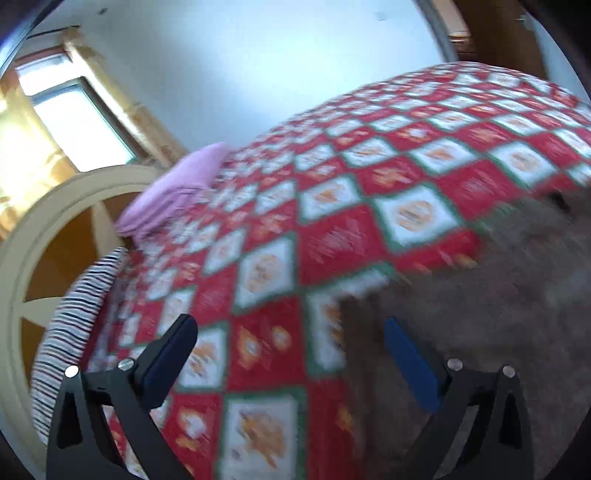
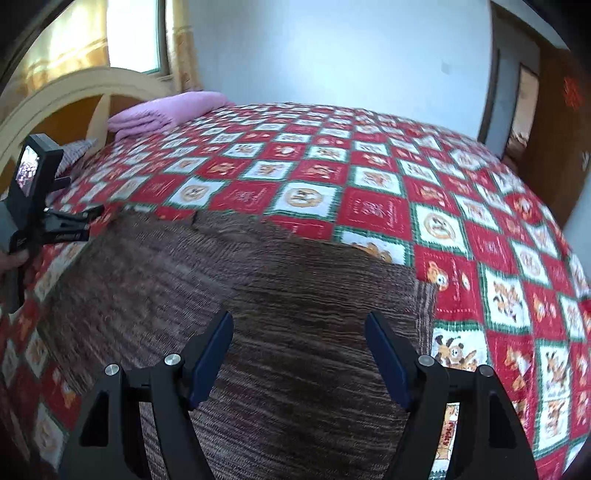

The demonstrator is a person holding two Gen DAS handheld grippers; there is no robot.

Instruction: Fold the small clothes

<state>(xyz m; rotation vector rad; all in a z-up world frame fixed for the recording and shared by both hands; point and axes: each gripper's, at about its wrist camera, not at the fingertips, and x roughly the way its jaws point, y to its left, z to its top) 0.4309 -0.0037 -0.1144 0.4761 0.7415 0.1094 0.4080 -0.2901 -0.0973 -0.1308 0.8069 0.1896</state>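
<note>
A brown knitted garment (image 2: 258, 302) lies spread flat on a bed with a red, white and green checked cover (image 2: 369, 177). My right gripper (image 2: 299, 354) hovers over the garment's middle, open, with nothing between its blue-padded fingers. In the left wrist view, which is blurred, the same brown garment (image 1: 480, 295) fills the lower right. My left gripper (image 1: 290, 354) is open too, its right finger over the garment's left edge and its left finger over the bedcover. The right wrist view shows the left gripper (image 2: 74, 221) at the far left, by the garment's far left corner, in a person's hand.
A folded pink blanket (image 2: 166, 110) lies at the head of the bed, beside a striped pillow (image 1: 77, 317). A cream and orange headboard (image 2: 74, 96) stands behind them, with a bright window (image 2: 129, 33) above. A dark doorway (image 2: 524, 110) is at the right.
</note>
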